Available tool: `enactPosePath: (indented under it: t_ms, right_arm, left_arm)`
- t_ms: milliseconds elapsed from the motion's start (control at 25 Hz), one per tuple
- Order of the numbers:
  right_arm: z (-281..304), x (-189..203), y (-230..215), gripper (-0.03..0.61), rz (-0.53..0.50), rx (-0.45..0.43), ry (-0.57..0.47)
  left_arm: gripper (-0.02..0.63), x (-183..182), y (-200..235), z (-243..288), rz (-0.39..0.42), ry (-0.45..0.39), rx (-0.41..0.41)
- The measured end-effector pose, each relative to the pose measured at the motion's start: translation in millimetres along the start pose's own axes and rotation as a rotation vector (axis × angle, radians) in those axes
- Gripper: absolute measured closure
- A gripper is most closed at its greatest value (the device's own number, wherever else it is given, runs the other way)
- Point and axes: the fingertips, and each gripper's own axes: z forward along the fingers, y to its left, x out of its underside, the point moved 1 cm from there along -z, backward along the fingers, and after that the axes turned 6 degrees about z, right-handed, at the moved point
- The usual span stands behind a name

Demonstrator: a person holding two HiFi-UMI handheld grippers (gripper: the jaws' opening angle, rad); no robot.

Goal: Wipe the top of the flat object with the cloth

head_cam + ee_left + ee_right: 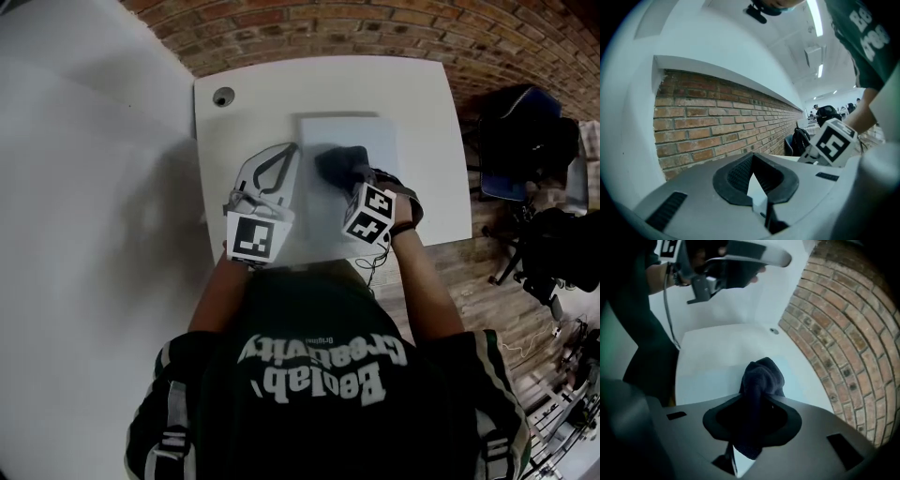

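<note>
The right gripper (pixel 757 401) has its jaws clamped on the dark cloth (pixel 762 376); the bunched end of the cloth sticks out ahead of the jaws and lies on the flat object (pixel 712 378). The left gripper (pixel 752 176) has its jaws drawn together to a point, and I see nothing held between them; it sits just beside the left edge of the flat object.

The flat object is a pale board on the white table (pixel 427 112); its long axis runs from the person toward the brick wall (pixel 717 122). The cloth is near its middle, so bare surface lies ahead and behind; I judge the right gripper will stroke along this axis.

Only the head view shows the whole board; only the right gripper view shows the grip on the cloth.
</note>
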Motion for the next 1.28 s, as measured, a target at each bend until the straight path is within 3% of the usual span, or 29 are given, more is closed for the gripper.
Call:
enactPosePath:
  t_ms: [160, 320, 520, 680, 960, 1280]
  right_arm:
    - [18, -45, -50, 0.494, -0.001, 0.097, -0.043]
    - [48, -73, -58, 0.493, -0.030, 0.097, -0.024]
    - [73, -75, -48, 0.495, -0.080, 0.104, 0.003]
    - [68, -74, -53, 0.495, -0.049, 0.096, -0.022]
    - [53, -1, -88, 0.495, 0.072, 0.143, 0.059]
    - [30, 82, -123, 0.495, 0.202, 0.203, 0.132]
  left_arm:
    - [0.618, 3, 7, -8, -0.002, 0.017, -0.025]
    - [0.618, 4, 17, -19, -0.011, 0.022, -0.053]
    - [0.618, 14, 29, -30, -0.031, 0.032, -0.086]
    - [0.618, 18, 35, -30, -0.044, 0.032, -0.092]
    - [0.618, 11, 24, -16, 0.012, 0.036, -0.052]
    - [0.618, 0, 2, -7, -0.014, 0.002, -0.011]
